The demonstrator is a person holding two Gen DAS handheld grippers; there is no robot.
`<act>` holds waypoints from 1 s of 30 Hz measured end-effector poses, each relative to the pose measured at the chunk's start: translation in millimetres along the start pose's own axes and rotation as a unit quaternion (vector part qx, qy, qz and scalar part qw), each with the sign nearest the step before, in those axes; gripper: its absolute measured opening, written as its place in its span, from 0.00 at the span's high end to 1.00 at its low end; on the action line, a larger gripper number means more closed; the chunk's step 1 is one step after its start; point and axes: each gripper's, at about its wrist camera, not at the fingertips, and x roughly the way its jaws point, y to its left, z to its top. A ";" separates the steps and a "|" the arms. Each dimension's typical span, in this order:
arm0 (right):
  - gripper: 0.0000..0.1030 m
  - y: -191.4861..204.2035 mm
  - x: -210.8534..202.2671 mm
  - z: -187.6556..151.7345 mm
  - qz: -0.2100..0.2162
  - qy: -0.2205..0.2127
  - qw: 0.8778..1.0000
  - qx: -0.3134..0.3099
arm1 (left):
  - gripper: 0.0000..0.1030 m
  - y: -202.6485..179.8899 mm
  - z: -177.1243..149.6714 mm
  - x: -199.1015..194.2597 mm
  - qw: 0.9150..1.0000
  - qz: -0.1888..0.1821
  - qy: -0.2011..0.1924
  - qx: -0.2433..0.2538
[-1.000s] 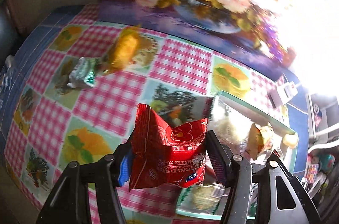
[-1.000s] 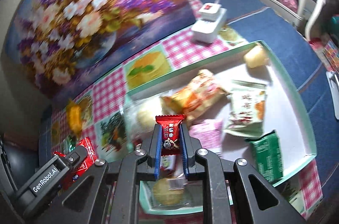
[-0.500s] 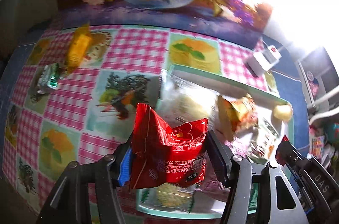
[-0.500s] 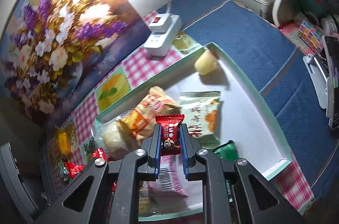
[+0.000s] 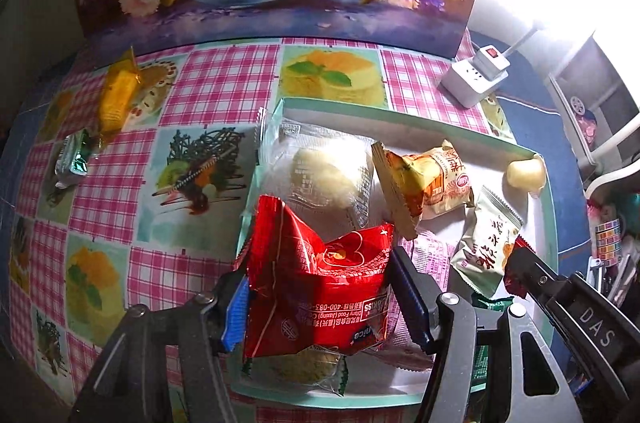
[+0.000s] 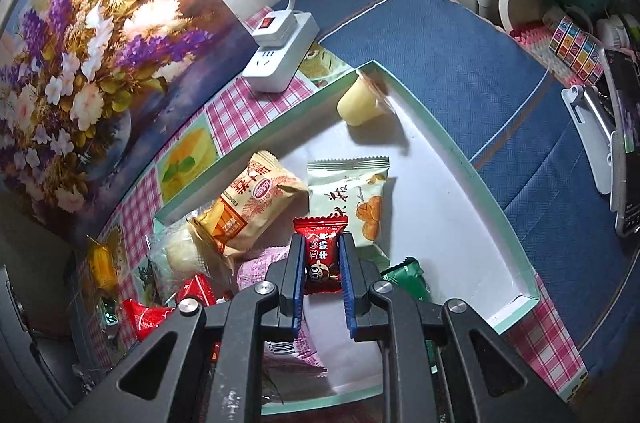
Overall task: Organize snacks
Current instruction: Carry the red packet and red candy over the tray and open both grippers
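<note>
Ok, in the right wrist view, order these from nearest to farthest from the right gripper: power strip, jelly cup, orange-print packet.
1. Orange-print packet: in the tray, just beyond the right gripper and the red candy it holds.
2. Jelly cup: in the tray's far corner.
3. Power strip: outside the tray, on the tablecloth by the flower picture.

Red snack packet (image 5: 316,287); small red candy (image 6: 322,255); mint-green tray (image 6: 472,159), white inside; pink-checked cloth (image 5: 216,79) beside tray; yellow wrapper (image 5: 114,99).
</note>
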 end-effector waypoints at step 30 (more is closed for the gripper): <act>0.83 3.8 4.9 -1.0 -0.006 0.008 1.000 -0.008 | 0.29 16.3 7.4 -27.9 0.999 -0.009 -0.030 -0.027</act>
